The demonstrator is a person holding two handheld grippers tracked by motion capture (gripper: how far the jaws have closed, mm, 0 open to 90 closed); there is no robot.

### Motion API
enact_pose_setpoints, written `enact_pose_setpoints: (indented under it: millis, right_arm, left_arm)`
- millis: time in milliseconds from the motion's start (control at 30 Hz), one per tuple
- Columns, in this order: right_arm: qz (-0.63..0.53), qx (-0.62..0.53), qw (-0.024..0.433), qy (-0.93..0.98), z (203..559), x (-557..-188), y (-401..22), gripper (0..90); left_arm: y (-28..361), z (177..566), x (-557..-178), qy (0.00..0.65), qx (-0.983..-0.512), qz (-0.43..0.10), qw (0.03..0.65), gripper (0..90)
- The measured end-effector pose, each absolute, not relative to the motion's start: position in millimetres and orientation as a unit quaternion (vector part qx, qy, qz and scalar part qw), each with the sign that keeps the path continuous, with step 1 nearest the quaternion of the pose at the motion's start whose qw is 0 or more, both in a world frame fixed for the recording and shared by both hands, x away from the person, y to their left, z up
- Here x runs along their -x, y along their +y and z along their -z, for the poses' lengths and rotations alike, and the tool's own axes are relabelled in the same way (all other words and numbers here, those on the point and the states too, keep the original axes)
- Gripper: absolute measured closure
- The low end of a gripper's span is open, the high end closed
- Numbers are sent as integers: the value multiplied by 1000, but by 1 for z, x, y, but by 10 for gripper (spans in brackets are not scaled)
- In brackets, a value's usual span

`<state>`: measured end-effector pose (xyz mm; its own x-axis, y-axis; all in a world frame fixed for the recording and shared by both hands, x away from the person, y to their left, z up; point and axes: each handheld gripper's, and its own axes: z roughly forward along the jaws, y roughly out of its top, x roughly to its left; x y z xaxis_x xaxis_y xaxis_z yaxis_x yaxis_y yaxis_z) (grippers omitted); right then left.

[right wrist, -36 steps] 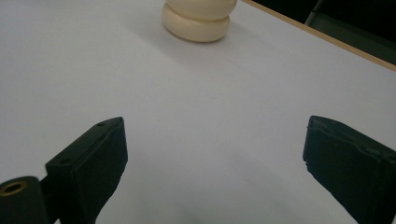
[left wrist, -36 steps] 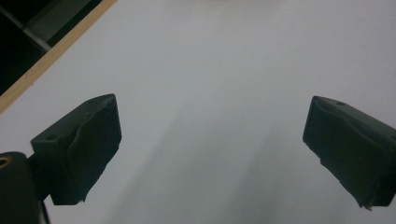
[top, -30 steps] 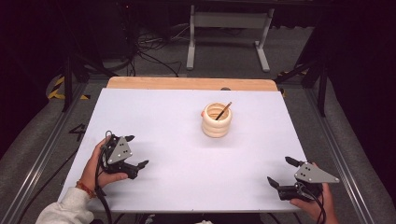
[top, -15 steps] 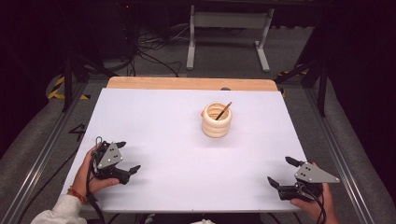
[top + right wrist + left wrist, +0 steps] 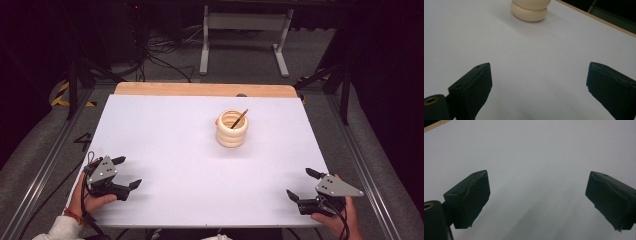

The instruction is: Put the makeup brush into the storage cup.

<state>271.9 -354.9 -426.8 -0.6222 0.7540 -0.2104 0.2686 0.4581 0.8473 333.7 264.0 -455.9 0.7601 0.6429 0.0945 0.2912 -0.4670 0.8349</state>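
A cream holder of stacked rings [image 5: 232, 128] stands upright on the white table [image 5: 175, 135], right of centre toward the back, with a thin dark stick [image 5: 239, 119] leaning out of it. Its base [image 5: 529, 11] appears at the top of the right gripper view. My left gripper [image 5: 127, 172] rests at the front left, held by a hand, jaws wide apart over bare table [image 5: 536, 170]. Over at the front right corner, my right gripper [image 5: 301, 183] is open too, empty, and aimed toward the holder.
A wooden strip [image 5: 205, 90] runs along the table's far edge. Metal rails [image 5: 45, 170] flank both sides. Behind the table are cables [image 5: 160, 50] on the floor and a white stand's legs [image 5: 242, 37]. Wide bare surface lies between the grippers and the holder.
My left gripper has drawn back toward the front left edge and tilted lower. The right gripper and the holder have stayed put.
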Motion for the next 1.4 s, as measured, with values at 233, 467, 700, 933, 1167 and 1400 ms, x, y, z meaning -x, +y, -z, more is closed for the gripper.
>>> enact_pose_setpoints:
  millis: [233, 467, 700, 933, 1167, 1400]
  right_arm:
    - [-412, -318, 295, 801, 427, -272, -355, 71]
    - [-415, -317, 295, 800, 427, -273, -356, 71]
    - [-414, -316, 296, 801, 426, -273, -356, 71]
    - [-407, -312, 297, 805, 426, -271, -351, 71]
    - [-407, -314, 297, 804, 427, -270, -353, 71]
    - [-406, -317, 296, 805, 428, -270, -354, 72]
  left_arm:
    - [275, 459, -327, 295, -823, -199, 444, 67]
    - [280, 460, -322, 303, -814, -195, 456, 71]
    - [277, 459, -321, 294, -818, -198, 453, 71]
    - [276, 458, -317, 286, -819, -201, 455, 73]
    - [271, 457, -320, 278, -825, -199, 450, 73]
    - [266, 459, -322, 272, -832, -194, 442, 77]
